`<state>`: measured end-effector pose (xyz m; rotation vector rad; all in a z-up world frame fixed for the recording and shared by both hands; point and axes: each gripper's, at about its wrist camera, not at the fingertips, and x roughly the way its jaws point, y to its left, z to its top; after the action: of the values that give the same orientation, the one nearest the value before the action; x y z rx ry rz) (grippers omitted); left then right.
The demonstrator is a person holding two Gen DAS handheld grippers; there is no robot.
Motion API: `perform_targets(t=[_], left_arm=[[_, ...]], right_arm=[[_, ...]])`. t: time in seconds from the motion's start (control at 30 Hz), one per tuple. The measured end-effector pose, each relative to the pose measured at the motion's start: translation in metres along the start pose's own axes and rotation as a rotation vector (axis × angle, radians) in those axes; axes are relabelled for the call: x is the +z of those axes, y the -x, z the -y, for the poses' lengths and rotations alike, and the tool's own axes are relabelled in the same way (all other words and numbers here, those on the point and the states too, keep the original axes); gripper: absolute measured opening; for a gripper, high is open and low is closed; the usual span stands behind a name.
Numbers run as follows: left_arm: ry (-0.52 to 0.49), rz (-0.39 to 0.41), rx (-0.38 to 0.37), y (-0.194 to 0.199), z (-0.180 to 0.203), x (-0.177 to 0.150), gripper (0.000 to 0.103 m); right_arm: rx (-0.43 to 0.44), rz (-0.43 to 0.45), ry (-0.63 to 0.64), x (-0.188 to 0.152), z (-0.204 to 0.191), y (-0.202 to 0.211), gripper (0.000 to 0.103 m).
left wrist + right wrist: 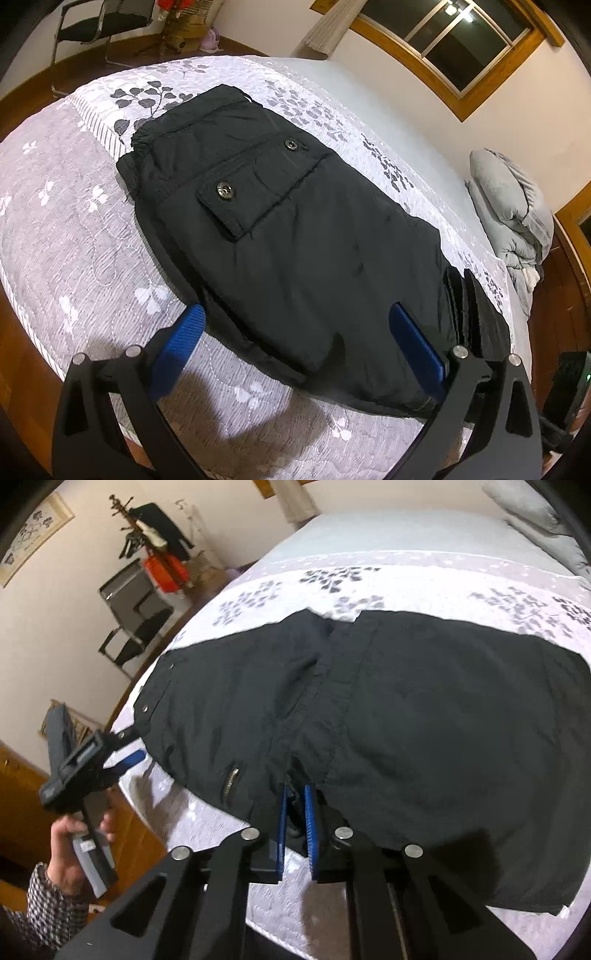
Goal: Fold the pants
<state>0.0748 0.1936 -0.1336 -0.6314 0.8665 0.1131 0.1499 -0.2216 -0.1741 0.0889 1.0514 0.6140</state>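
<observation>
1. The left hand-held gripper (pixel 295 343) hangs over the near left end of the black pants (pixel 295 221), jaws spread wide and holding nothing. In the right wrist view it (pixel 127 758) sits just off the pants' left edge, above the bed (pixel 74 221), gripped by the person's left hand (pixel 74 849).
2. The pants lie flat across the quilted bed cover, near its front edge. A flap pocket (pixel 258 184) with two snaps faces up at the left end, and a gathered waistband (pixel 147 136) shows at the far left corner.
3. The cloth looks thick and somewhat padded. I judge it soft and limp but fairly heavy for a garment, so it should drape and sag from any single hold. It is not fragile, and the matte surface looks unlikely to slip between ribbed pads.
4. The right hand-held gripper (pixel 295 812) is at the front edge near the middle, its blue pads (pixel 309 830) drawn close with dark fabric between them. It appears to be pinching the edge by a zip (pixel 231 779), though the contact itself is shadowed.
5. A good hold would be on hems or seamed edges, where layers are firm. Taking all layers together at two well-apart points should keep the fold square.
</observation>
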Motion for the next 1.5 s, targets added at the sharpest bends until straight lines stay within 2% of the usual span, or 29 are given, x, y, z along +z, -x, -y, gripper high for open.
perform_targets(t=[0.1, 0.17, 0.2, 0.37, 0.43, 0.47, 0.53, 0.63, 0.73, 0.87, 1.0, 1.1, 1.2, 1.27, 1.5], left_arm=[[-0.005, -0.002, 0.002, -0.002, 0.002, 0.001, 0.1], [-0.012, -0.004, 0.007, -0.003, 0.004, 0.001, 0.1], [-0.015, -0.007, 0.01, -0.004, 0.004, 0.002, 0.1], [-0.013, 0.005, 0.03, -0.001, -0.002, 0.013, 0.1], [0.001, 0.028, 0.043, 0.003, -0.011, 0.021, 0.1], [0.012, 0.028, 0.052, 0.002, -0.016, 0.024, 0.1], [0.062, 0.021, 0.061, -0.001, -0.031, 0.032, 0.1], [0.128, -0.009, 0.048, -0.009, -0.049, 0.042, 0.1], [0.161, -0.041, 0.002, -0.019, -0.059, 0.049, 0.1], [0.133, -0.063, 0.009, -0.029, -0.057, 0.058, 0.1], [0.177, -0.052, -0.039, -0.025, -0.068, 0.067, 0.1], [0.3, -0.021, -0.126, -0.022, -0.093, 0.074, 0.1], [0.381, -0.015, -0.203, -0.024, -0.108, 0.078, 0.1], [0.402, -0.022, -0.242, -0.026, -0.112, 0.08, 0.1], [0.467, -0.025, -0.31, -0.029, -0.127, 0.081, 0.098]], right_arm=[[0.021, -0.025, -0.035, -0.004, 0.009, -0.01, 0.012], [0.056, -0.035, -0.07, -0.003, 0.015, -0.009, 0.021], [0.074, -0.039, -0.079, -0.002, 0.016, -0.007, 0.029], [0.038, 0.046, -0.077, 0.0, 0.031, 0.033, 0.034], [0.036, 0.083, -0.126, 0.001, 0.048, 0.051, 0.043], [0.002, 0.114, -0.143, 0.002, 0.059, 0.062, 0.043], [-0.124, 0.153, -0.153, 0.002, 0.079, 0.075, 0.043], [-0.241, 0.132, -0.179, 0.001, 0.107, 0.074, 0.043], [-0.264, 0.086, -0.205, -0.007, 0.126, 0.055, 0.041], [-0.278, 0.098, -0.205, -0.009, 0.126, 0.049, 0.042], [-0.236, 0.124, -0.224, -0.01, 0.128, 0.061, 0.043], [-0.226, 0.135, -0.238, -0.009, 0.127, 0.066, 0.043], [-0.233, 0.14, -0.238, -0.009, 0.129, 0.07, 0.043], [-0.237, 0.139, -0.241, -0.009, 0.131, 0.071, 0.044], [-0.238, 0.132, -0.237, -0.012, 0.132, 0.065, 0.05]])
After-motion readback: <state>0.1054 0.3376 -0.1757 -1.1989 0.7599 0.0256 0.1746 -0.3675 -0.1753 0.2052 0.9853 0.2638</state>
